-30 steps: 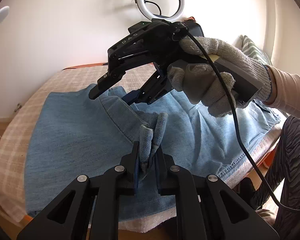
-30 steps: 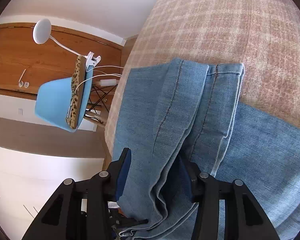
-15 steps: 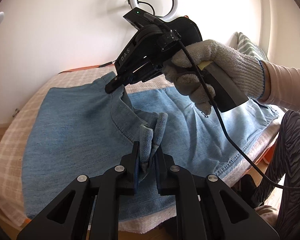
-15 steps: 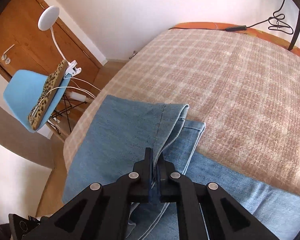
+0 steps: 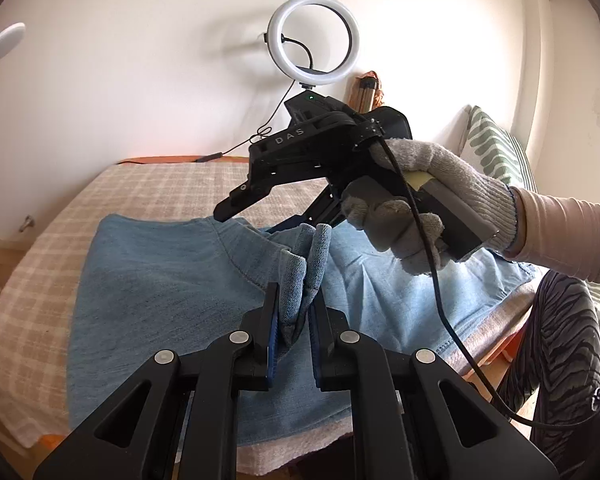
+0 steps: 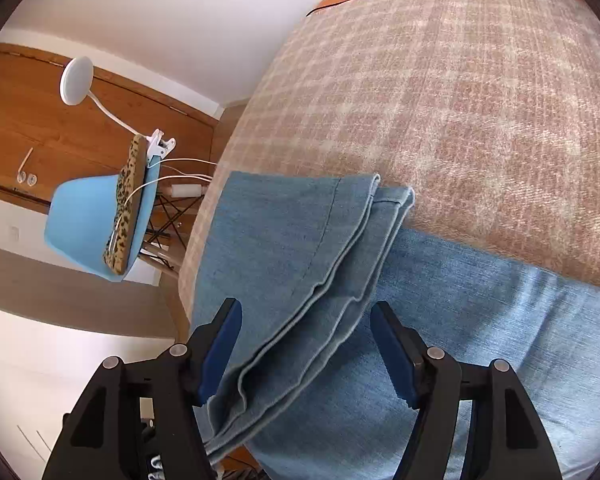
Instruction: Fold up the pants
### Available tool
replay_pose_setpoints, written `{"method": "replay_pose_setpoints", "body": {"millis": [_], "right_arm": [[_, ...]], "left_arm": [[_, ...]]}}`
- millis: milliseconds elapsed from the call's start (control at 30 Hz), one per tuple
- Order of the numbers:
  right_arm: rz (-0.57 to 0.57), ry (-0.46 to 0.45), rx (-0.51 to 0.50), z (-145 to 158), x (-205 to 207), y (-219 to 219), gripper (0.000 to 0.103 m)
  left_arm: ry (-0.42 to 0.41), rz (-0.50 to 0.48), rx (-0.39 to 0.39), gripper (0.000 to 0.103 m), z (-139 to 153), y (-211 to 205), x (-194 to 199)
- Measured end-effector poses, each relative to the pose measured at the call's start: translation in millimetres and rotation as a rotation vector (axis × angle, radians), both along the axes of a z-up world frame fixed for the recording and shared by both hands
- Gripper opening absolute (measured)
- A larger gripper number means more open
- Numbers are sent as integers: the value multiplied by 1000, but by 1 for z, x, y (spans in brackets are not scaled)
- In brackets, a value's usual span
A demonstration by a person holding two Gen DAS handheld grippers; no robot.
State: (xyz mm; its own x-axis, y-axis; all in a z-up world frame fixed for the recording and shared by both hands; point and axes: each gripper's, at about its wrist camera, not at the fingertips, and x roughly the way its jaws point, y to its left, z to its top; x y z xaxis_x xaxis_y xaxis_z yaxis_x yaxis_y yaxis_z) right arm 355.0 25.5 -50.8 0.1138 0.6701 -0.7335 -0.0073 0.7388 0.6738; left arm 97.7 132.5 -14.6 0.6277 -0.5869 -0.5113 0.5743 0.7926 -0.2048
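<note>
Light blue denim pants (image 5: 160, 280) lie spread on a plaid blanket (image 5: 160, 184) that covers a bed. My left gripper (image 5: 294, 312) is shut on a raised pinch of the denim at the near edge. A gloved hand (image 5: 420, 184) holds my right gripper (image 5: 256, 220) just above the pants' far edge. In the right wrist view the right gripper (image 6: 304, 312) has its jaws opening. The stacked hem layers of the pants (image 6: 300, 248) lie between the blue pads (image 6: 220, 348), and the pads do not press on them.
A ring light (image 5: 313, 40) stands at the wall behind the bed, and a striped pillow (image 5: 496, 148) lies at the right. A leg in striped trousers (image 5: 560, 340) is beside the bed. A blue chair (image 6: 92, 224) and a white lamp (image 6: 76, 80) stand off the bed's end.
Half a second ago the right gripper was shut on the folded hem; now its jaws stand apart and the hem lies loose. The left gripper has risen with its pinch of denim.
</note>
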Motion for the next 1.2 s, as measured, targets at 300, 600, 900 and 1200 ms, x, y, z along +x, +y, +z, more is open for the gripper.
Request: {"method": "replay_pose_setpoints", "body": {"millis": [300,600,900,1200], "right_arm": [[-9,-133,-112,15,11,12,6],[-25,-352,-277,89,-26,-44,4],[-113,-378,-351,122,-77,-150,4],[-231,-363,-389,126,-126,-246,4]], "left_arm": [[8,-34,43,10,7,-25,-11],[1,-122,28,10,21,-84,-26],[3,-273,-46,10,30,-175,-50],[-2,-406,-61,10,33,-247,-65]]}}
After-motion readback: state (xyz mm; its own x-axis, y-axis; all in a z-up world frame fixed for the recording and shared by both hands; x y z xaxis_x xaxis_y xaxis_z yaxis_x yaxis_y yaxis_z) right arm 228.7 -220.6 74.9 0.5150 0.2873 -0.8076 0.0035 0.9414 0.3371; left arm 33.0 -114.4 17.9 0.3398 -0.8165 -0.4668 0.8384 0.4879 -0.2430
